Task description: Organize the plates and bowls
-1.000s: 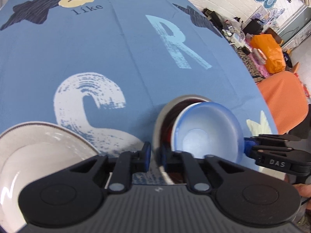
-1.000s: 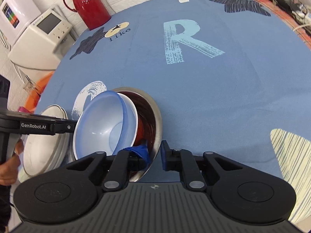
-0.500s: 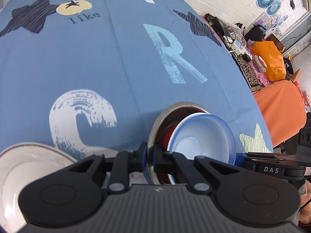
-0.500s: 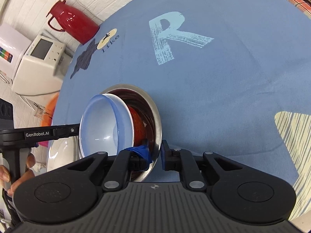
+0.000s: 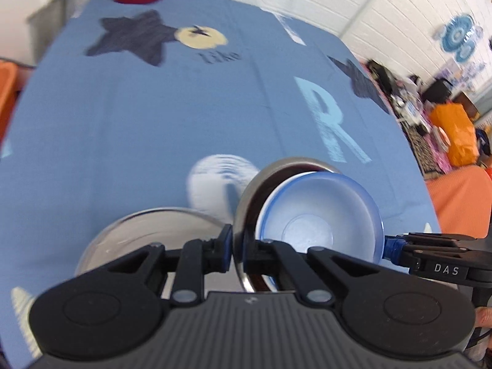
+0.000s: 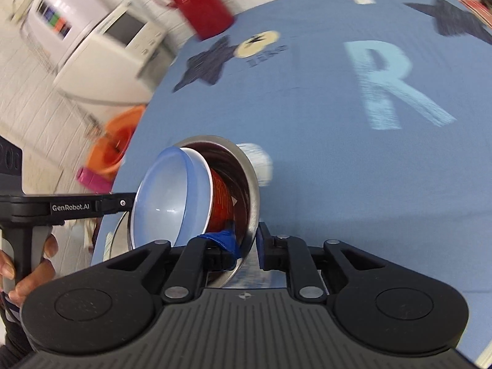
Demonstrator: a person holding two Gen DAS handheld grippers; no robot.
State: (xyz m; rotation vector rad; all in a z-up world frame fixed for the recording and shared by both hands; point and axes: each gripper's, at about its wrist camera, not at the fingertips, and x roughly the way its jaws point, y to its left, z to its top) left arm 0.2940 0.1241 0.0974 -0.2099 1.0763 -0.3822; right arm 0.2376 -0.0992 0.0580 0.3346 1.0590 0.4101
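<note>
Table carries a blue cloth printed with stars and a large R; white brick wall behind, red thermos at the far edge. Steel bowl is tilted, lifted off the cloth, with a red bowl and a blue bowl nested inside. A white plate lies below left. Left tongs nearly closed, pinching the steel rim. Right tongs likewise clamp the steel rim on its opposite side.
</note>
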